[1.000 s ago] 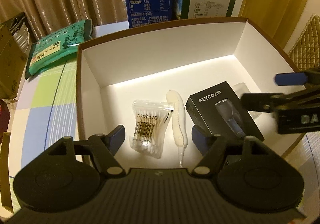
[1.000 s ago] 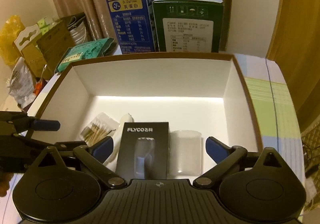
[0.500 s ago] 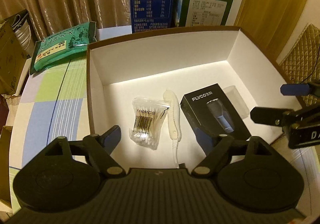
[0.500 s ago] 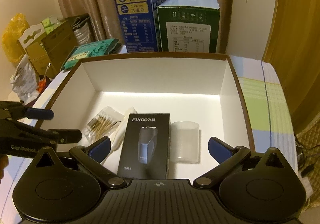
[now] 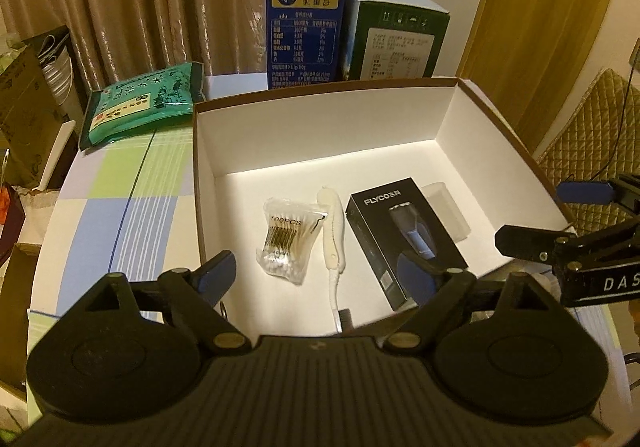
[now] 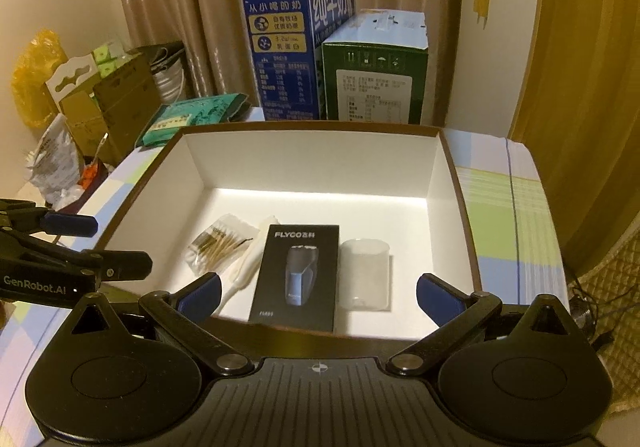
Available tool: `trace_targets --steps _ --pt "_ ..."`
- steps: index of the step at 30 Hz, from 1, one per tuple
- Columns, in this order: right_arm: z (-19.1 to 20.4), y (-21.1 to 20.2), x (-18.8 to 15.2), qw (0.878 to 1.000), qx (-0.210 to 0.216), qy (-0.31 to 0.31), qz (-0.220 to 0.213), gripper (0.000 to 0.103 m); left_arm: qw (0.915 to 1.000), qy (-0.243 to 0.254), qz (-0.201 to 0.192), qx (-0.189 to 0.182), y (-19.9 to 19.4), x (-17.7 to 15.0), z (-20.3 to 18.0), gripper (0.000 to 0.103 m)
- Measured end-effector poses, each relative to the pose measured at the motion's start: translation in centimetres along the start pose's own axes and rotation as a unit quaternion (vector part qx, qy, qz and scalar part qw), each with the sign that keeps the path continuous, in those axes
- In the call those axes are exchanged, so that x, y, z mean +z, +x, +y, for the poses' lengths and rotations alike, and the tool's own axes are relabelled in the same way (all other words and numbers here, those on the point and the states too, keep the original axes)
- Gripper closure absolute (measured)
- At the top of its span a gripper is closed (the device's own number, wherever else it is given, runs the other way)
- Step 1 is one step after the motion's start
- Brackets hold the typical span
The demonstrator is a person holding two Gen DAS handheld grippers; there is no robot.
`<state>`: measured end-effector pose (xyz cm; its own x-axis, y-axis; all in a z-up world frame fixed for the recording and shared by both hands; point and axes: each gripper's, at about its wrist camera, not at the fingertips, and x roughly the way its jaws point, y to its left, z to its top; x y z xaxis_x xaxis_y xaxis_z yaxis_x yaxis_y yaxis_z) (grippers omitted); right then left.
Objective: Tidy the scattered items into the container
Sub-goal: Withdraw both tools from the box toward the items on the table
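Both grippers, left (image 5: 320, 279) and right (image 6: 318, 297), hold nothing; the left's jaws are opening. Ahead of them, the box (image 6: 312, 127) holds cotton swabs (image 5: 286, 241), shaver carton (image 6: 296, 277), white brush (image 5: 334, 235) and clear case (image 6: 364, 273). Tidying looks essentially done.

I am in a home, in a lived-in room: heavy beige curtains (image 6: 192, 19) hang behind my counter (image 5: 120, 207), which wears a checked cloth in pale green, blue and white. Grocery goods stand at the back, a blue milk carton (image 5: 306, 7) beside a green carton (image 5: 394, 43), with a green food packet (image 5: 144, 107) lying near them. Off to the side sit cardboard boxes (image 6: 116, 107), a yellow plastic bag (image 6: 36, 75) and a quilted chair back (image 5: 592, 135).
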<state>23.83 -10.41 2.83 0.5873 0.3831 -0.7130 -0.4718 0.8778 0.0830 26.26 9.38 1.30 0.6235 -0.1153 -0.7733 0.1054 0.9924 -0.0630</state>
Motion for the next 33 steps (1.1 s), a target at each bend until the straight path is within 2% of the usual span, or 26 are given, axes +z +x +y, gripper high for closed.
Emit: trace_targets --steps 11,33 --pt "1.0 -4.3 -2.0 1.000 0.003 -0.002 -0.025 0.002 0.9999 0.000 -0.012 -0.005 -3.7 -2.1 -1.5 0.017" --pt "3.0 -9.6 -7.2 1.000 0.014 -0.011 -0.021 0.002 0.9996 0.017 -0.018 -0.013 -9.0 -7.1 -4.6 0.015"
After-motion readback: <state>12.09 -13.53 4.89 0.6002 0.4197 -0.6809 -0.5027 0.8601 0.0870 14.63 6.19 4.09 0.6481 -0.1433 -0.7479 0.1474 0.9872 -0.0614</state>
